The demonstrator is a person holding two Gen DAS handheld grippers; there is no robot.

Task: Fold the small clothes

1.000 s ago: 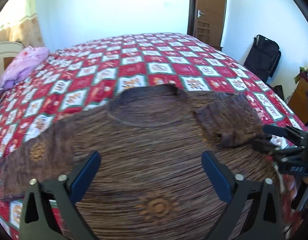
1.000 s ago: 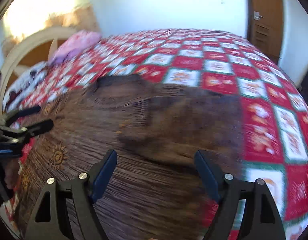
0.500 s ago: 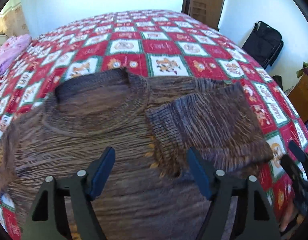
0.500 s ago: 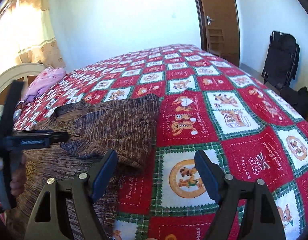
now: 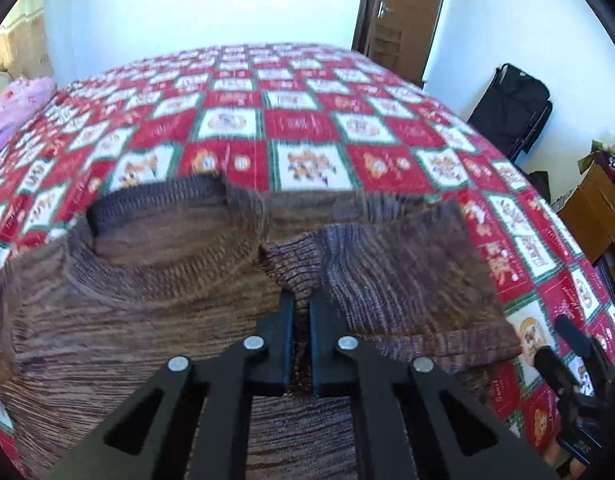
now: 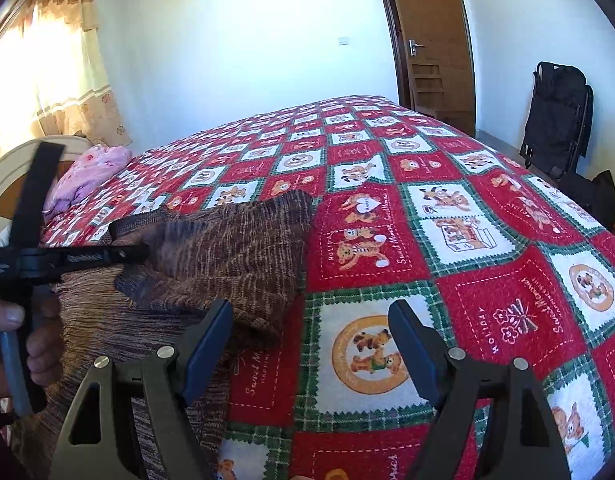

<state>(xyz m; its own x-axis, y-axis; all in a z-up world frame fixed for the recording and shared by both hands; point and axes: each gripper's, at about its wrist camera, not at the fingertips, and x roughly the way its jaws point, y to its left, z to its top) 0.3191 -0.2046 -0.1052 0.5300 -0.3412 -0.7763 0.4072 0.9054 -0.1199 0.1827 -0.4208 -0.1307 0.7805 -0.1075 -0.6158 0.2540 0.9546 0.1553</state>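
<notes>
The L gripper (image 5: 301,306) has just been closed & is clamped on the sleeve (image 5: 387,276), folded over the sweater (image 5: 139,320). The R gripper (image 6: 311,320) is held agape, nothing gripped, over the sweater's edge on the bed (image 6: 447,208).

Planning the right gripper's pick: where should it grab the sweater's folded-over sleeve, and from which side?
Take the folded sleeve at its near outer edge, where it overhangs onto the bedspread. Come in from the bedspread side, low. That edge lies loose, nearest the open right gripper. The left gripper already pinches the cuff end.
</notes>
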